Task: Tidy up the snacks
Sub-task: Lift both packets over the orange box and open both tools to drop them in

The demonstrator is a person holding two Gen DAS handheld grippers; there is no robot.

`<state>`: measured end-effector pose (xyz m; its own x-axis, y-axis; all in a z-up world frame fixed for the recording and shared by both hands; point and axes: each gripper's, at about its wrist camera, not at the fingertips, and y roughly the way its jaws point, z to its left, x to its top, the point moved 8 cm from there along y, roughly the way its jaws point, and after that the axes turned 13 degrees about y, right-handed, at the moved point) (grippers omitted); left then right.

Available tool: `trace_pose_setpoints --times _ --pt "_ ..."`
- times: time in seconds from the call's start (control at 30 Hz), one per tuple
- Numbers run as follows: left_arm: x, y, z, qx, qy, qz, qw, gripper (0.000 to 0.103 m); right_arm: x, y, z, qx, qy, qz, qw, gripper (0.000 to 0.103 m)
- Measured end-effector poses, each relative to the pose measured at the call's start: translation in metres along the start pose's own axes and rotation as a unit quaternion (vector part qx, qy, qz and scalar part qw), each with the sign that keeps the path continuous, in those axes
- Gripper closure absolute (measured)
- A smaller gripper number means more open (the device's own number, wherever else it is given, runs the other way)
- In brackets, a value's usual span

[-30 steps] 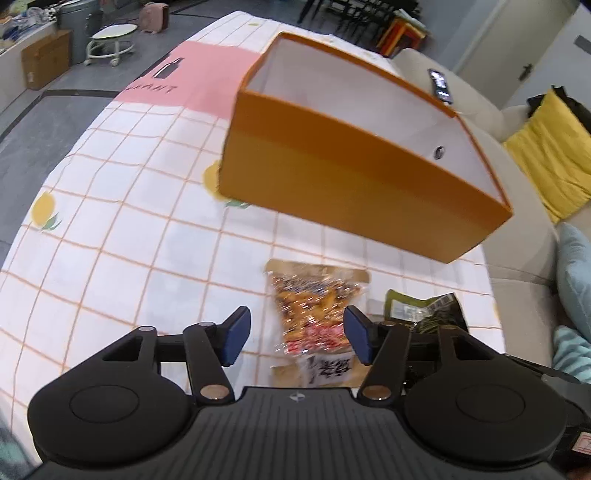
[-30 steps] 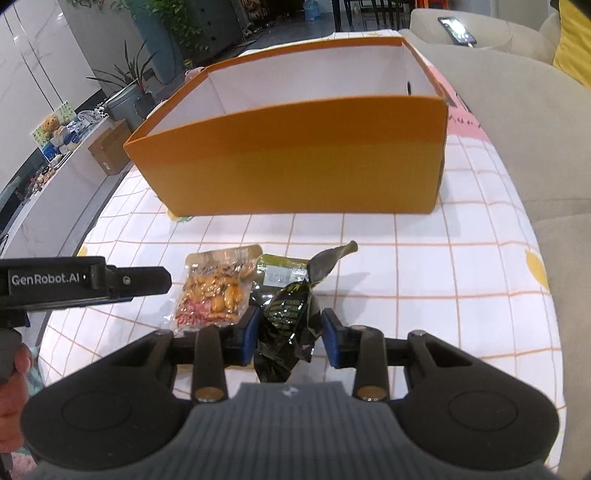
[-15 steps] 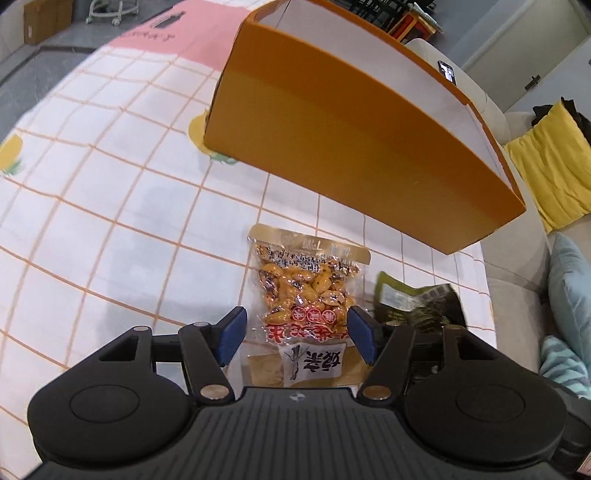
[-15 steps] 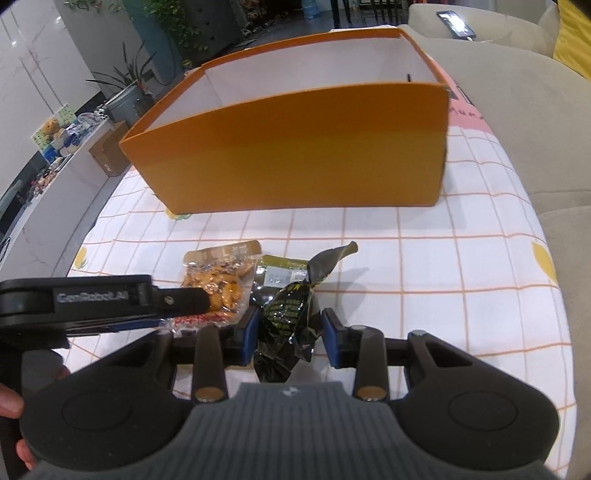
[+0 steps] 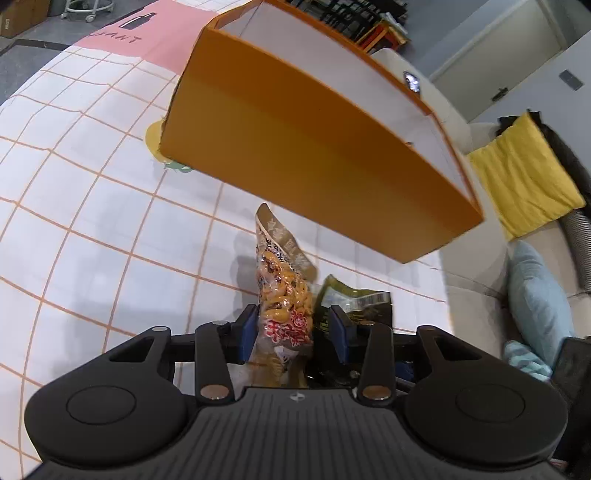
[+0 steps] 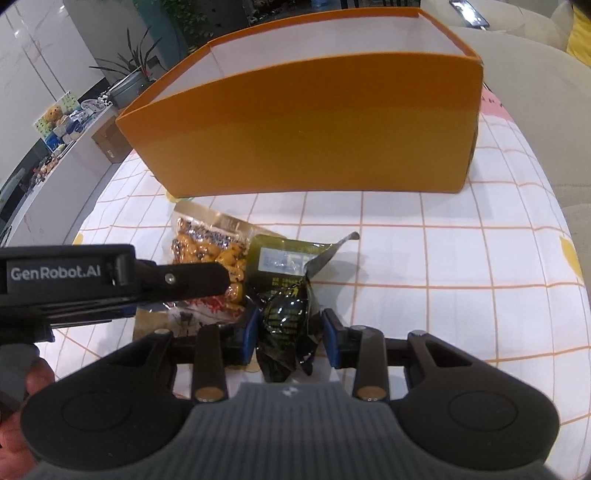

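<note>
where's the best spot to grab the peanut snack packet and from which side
Grip the peanut packet across its near, filled end, coming down from above on the side away from the orange box. The left gripper is closing there now, jaws astride its width; the packet has crumpled up, its flat sealed top pointing at the box.

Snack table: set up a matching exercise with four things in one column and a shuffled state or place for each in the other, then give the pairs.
Things:
1. peanut packet
2. dark green packet
3. orange box
4. phone

States or places:
A. lying on the sofa
B. standing open-topped on the checked cloth
C. between the closing left gripper jaws
D. pinched in the right gripper

Pairs: 1-C, 2-D, 3-B, 4-A
</note>
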<state>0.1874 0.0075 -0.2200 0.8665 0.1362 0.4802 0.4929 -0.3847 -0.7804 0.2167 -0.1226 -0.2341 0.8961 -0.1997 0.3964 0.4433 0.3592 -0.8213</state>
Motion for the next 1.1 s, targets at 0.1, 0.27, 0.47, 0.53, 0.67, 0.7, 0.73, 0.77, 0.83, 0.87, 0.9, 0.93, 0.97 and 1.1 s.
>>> trace_pose_setpoints --times 0.1,0.27,0.47,0.53,0.67,0.7,0.73,0.77,0.83,0.87,0.9,0.93,0.97,1.1 --pt "-0.001 0.012 0.004 0.016 -0.006 0.000 0.9998 0.055 0.000 0.002 0.002 0.007 0.000 0.001 1.000 0.069" --pt "0.001 0.013 0.002 0.032 0.023 -0.013 0.9991 0.058 0.000 0.002 0.002 0.007 -0.001 0.001 1.000 0.069" --pt "0.002 0.001 0.002 0.020 0.029 -0.026 0.9990 0.069 0.000 -0.001 -0.003 -0.007 0.000 -0.004 1.000 0.069" --pt "0.002 -0.001 0.000 0.023 0.039 -0.027 0.9986 0.070 0.000 -0.001 -0.005 -0.014 -0.003 -0.004 1.000 0.069" --pt "0.002 -0.013 -0.004 0.024 0.054 -0.032 0.9978 0.074 -0.003 -0.003 -0.006 -0.024 -0.010 0.000 1.000 0.069" --pt "0.002 -0.016 -0.006 0.029 0.062 -0.034 0.9971 0.074 -0.004 -0.005 -0.007 -0.024 -0.006 0.001 1.000 0.069" --pt "0.002 -0.018 -0.008 0.033 0.068 -0.035 0.9965 0.075 -0.004 -0.006 -0.009 -0.024 -0.002 0.001 1.000 0.069" --pt "0.001 -0.021 -0.009 0.034 0.072 -0.035 0.9962 0.075 -0.004 -0.008 -0.010 -0.024 0.003 0.001 1.000 0.069" --pt "-0.001 -0.024 -0.010 0.035 0.071 -0.033 0.9963 0.075 -0.003 -0.012 -0.011 -0.024 0.007 -0.001 1.000 0.069" --pt "-0.001 -0.026 -0.010 0.034 0.069 -0.033 0.9965 0.076 -0.003 -0.014 -0.011 -0.025 0.009 -0.003 1.000 0.069" --pt "-0.001 -0.029 -0.010 0.033 0.067 -0.033 0.9967 0.076 -0.002 -0.018 -0.010 -0.024 0.009 -0.007 1.000 0.069" --pt "-0.001 -0.031 -0.011 0.033 0.065 -0.034 0.9967 0.077 -0.001 -0.021 -0.010 -0.023 0.009 -0.010 1.000 0.069" --pt "0.000 -0.036 -0.011 0.032 0.063 -0.037 0.9968 0.077 0.000 -0.025 -0.009 -0.021 0.010 -0.014 1.000 0.069" --pt "0.004 -0.048 -0.015 0.026 0.057 -0.050 0.9968 0.079 0.005 -0.043 -0.004 -0.012 0.011 -0.034 0.999 0.069"
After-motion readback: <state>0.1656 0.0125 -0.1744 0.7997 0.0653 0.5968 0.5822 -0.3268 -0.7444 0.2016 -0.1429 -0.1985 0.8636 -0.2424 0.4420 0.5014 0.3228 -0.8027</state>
